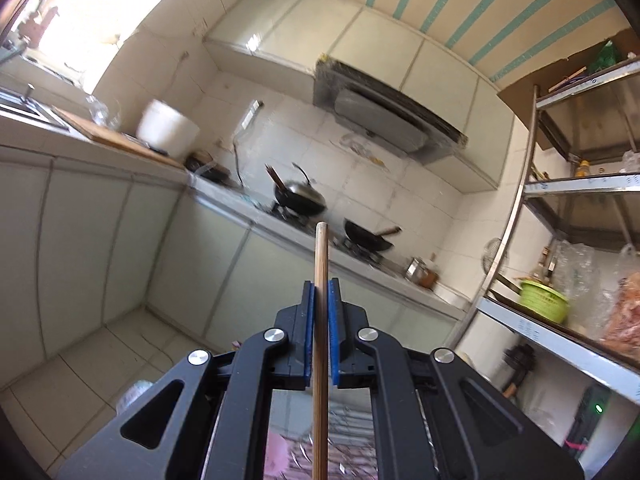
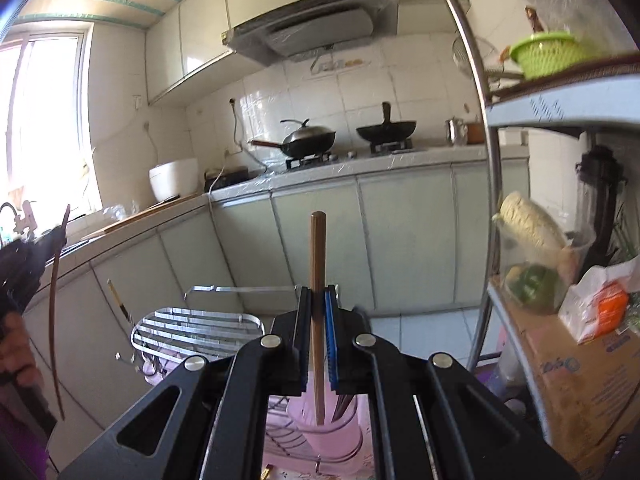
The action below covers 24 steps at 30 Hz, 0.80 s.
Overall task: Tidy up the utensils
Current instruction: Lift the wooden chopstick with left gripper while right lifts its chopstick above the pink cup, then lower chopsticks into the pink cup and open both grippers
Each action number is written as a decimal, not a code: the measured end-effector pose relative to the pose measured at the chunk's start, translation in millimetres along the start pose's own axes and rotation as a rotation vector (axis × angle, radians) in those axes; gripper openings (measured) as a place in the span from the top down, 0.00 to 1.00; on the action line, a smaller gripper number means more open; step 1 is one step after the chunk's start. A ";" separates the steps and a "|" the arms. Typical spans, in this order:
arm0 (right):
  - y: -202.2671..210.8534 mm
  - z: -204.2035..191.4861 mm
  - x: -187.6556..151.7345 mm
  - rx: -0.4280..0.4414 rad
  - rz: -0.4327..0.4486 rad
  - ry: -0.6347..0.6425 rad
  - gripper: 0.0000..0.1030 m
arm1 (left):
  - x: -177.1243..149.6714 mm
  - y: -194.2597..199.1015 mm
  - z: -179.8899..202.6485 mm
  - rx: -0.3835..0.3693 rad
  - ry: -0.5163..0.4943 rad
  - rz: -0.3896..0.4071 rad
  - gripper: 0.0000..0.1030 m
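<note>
1. Wooden and pale, a light chopstick (image 1: 321,280) stands upright between the blue pads (image 1: 307,320) of the left gripper (image 1: 320,312), which is clamped shut on it. In the left wrist view its top end rises above the jaws against the kitchen counter (image 1: 224,196), and its lower length runs down out of frame. Nothing below the gripper is clear enough here to tell a holder.

2. In the right wrist view a darker brown chopstick (image 2: 318,280) is pinched upright in the right gripper (image 2: 318,312), jaws closed on its middle. Its lower tip hangs over the mouth of a pink utensil cup (image 2: 332,432), where other dark sticks already stand. A metal drying rack (image 2: 200,332) sits just beside the cup. At the left edge the other gripper shows, blurred, with a thin stick.

3. Judged step: each hand carries one chopstick towards storage. The next move likely calls for lowering the brown stick straight into the cup, keeping it vertical, then releasing; the pale one would follow.
</note>
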State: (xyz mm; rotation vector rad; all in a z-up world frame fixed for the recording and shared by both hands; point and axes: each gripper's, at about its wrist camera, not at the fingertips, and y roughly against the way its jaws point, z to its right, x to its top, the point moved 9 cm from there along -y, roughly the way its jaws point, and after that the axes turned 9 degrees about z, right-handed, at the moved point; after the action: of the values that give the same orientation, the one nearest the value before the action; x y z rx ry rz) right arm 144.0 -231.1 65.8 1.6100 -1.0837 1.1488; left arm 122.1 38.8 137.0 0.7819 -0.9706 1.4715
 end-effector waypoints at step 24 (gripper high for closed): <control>-12.2 24.3 -33.6 0.033 -0.007 -0.116 0.93 | -29.2 -24.5 -44.5 0.342 -0.055 0.445 0.95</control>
State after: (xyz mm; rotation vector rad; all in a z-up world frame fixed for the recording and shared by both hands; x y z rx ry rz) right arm 154.4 -245.6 26.4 1.7227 -1.1376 1.0845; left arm 152.6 66.2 95.0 0.8900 -0.9881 2.0482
